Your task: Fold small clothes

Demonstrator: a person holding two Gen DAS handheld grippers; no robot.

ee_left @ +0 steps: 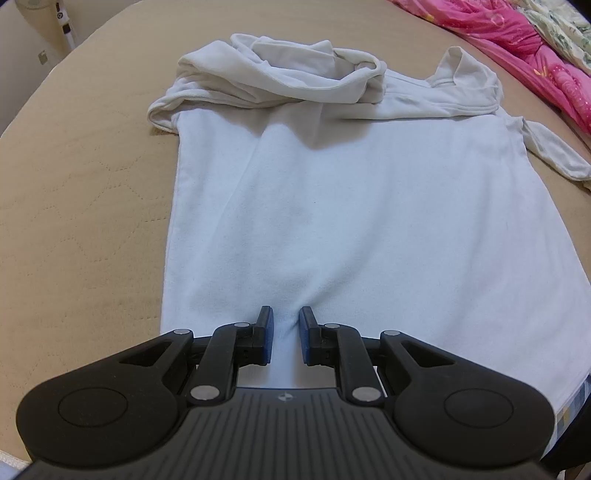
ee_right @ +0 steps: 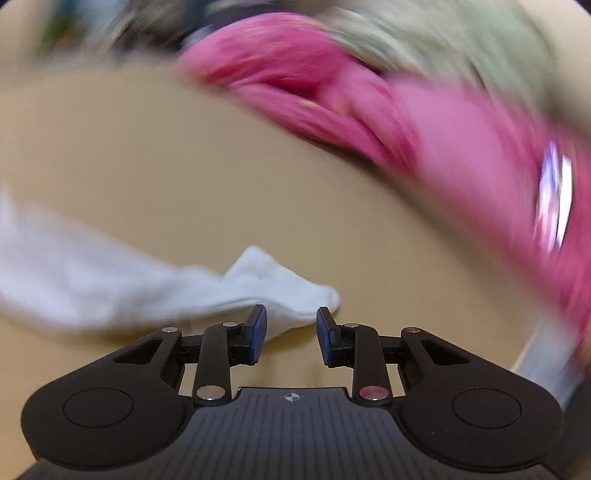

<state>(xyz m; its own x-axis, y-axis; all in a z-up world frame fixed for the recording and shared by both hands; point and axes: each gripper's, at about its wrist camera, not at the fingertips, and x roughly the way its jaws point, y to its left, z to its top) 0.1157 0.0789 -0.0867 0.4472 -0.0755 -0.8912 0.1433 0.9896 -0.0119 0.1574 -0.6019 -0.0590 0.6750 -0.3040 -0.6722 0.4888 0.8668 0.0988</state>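
A white shirt [ee_left: 351,206] lies spread on a tan quilted mattress [ee_left: 85,192], its body flat and its upper part bunched in loose folds at the far end. One sleeve [ee_left: 554,151] trails off the shirt's right side onto the mattress. Beyond the shirt, toward the far right, a pink blanket [ee_left: 524,48] is heaped with a pale flowered cloth [ee_left: 561,29] just behind it.

The left gripper [ee_left: 286,334] points steeply down at the shirt's near hem. Its blue pads [ee_left: 269,338] stand close together with a raised ridge of shirt cloth between them; they appear to pinch it, and creases run out from that spot.

The right wrist view is blurred. The right gripper [ee_right: 291,332] sits at the shirt's right edge, where a white corner of cloth [ee_right: 280,291] reaches between its fingers [ee_right: 258,334]. The fingers stand apart and do not press on the cloth. The pink blanket [ee_right: 424,147] fills the space beyond.
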